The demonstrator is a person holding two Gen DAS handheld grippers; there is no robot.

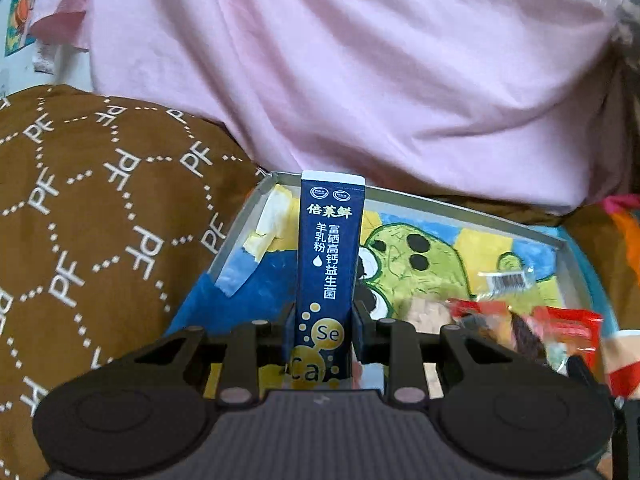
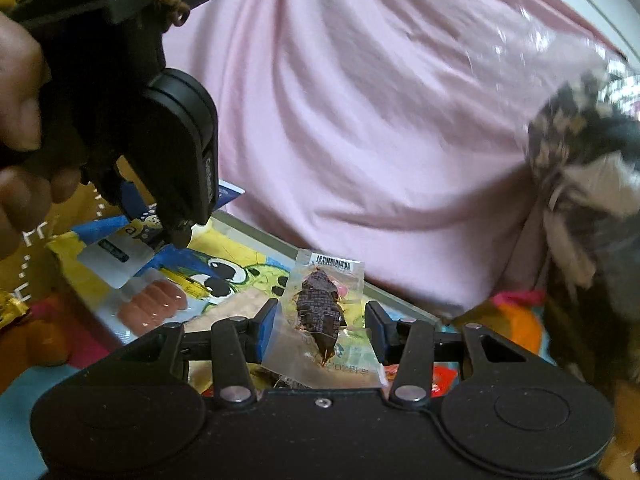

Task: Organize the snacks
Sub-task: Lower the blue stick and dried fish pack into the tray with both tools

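- Your grey-rimmed cardboard tray with the cartoon print [image 1: 460, 204] has a low rim; pink cloth [image 1: 360, 60] hangs close behind.
- Your left gripper [image 1: 322, 332] is clamped on the tall navy-blue milk-powder sachet [image 1: 328, 256], long axis upright over the tray.
- Your right gripper [image 2: 320, 330] pinches the clear plastic packet of dark dried snack [image 2: 320, 312], barcode end pointing away.

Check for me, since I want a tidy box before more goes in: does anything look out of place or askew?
Nothing looks spilled or torn. The snacks in the cartoon-printed box lie loose and jumbled: red packets crowd one corner. The left claw holds a navy goat-milk-powder sachet upright; the right claw holds a clear packet of dark dried snack, slightly tilted.
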